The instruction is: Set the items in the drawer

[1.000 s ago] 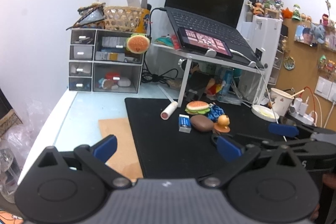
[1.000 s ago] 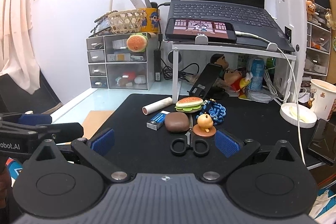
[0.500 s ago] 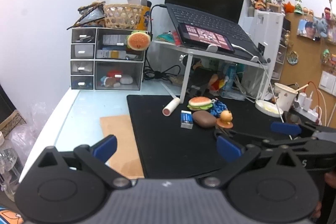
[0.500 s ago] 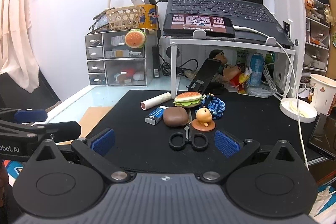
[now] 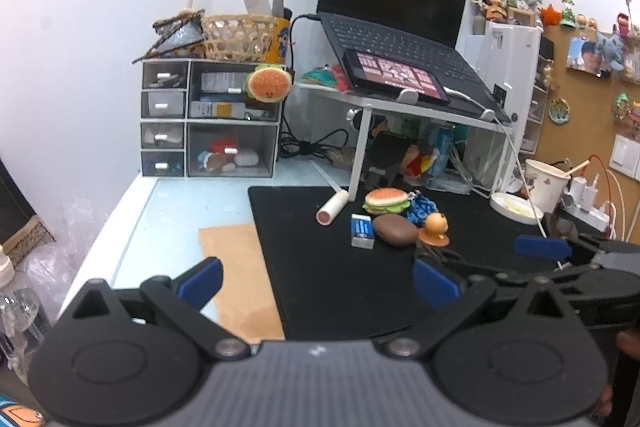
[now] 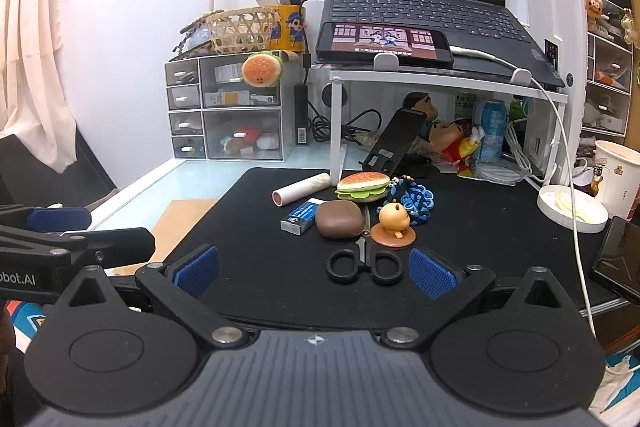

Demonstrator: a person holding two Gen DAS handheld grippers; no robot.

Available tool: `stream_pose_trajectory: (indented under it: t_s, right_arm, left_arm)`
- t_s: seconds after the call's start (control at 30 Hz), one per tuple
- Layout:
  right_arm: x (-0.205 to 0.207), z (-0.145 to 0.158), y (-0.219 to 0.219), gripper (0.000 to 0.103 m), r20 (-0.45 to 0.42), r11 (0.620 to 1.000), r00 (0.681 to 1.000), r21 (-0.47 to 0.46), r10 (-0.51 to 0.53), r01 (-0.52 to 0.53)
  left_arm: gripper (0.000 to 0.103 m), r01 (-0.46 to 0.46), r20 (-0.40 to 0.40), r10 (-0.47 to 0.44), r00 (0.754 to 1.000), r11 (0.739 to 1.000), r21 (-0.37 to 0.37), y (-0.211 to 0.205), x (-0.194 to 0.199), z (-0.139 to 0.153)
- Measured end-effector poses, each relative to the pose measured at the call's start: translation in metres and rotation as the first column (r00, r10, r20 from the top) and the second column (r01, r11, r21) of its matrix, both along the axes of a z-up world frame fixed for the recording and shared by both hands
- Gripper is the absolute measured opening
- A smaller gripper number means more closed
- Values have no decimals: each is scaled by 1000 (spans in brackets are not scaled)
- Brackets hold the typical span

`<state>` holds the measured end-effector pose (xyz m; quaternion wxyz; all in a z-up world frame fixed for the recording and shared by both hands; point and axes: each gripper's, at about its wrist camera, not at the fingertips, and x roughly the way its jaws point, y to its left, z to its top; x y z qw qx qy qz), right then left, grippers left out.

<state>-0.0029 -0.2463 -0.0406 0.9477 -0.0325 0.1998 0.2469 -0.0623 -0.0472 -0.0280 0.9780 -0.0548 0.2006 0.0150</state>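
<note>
Fingers [image 6: 196, 271] of my right gripper [image 6: 314, 271] are spread wide and empty, just short of the scissors [image 6: 365, 263] mid-bench, handles toward me, blades pointing away; my left gripper [image 5: 318, 277], equally wide, hovers farther off.

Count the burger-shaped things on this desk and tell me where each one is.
2. A burger plush hangs on the front of the drawer organizer; a burger toy lies on the black mat behind the brown pebble-shaped item. Clutter under the laptop stand may hide more.
</note>
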Motion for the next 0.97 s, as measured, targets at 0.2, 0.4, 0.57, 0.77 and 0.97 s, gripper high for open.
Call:
stream_pose_trajectory:
  t_s: [0.2, 0.4, 0.57, 0.77, 0.97]
  right_arm:
    - [0, -1, 1, 103, -4, 1000, 1000, -2, 2, -2]
    - [1, -3, 3, 103, -7, 1000, 1000, -4, 4, -4]
    - [1, -4, 3, 103, -9, 1000, 1000, -5, 2, -2]
    - [0, -4, 2, 103, -11, 1000, 1000, -8, -3, 3]
    - [-1, -5, 1, 103, -13, 1000, 1000, -10, -8, 8]
  left_arm:
    - [103, -2, -12, 2, 1000, 1000, -12, 2, 1, -2]
    - [103, 6, -19, -6, 1000, 1000, -12, 1, 2, -2]
    - [103, 9, -23, -9, 1000, 1000, -10, 0, 3, -2]
    - [103, 6, -28, -6, 1000, 1000, -2, -3, 5, -2]
    - [103, 15, -29, -15, 999, 1000, -5, -4, 6, -3]
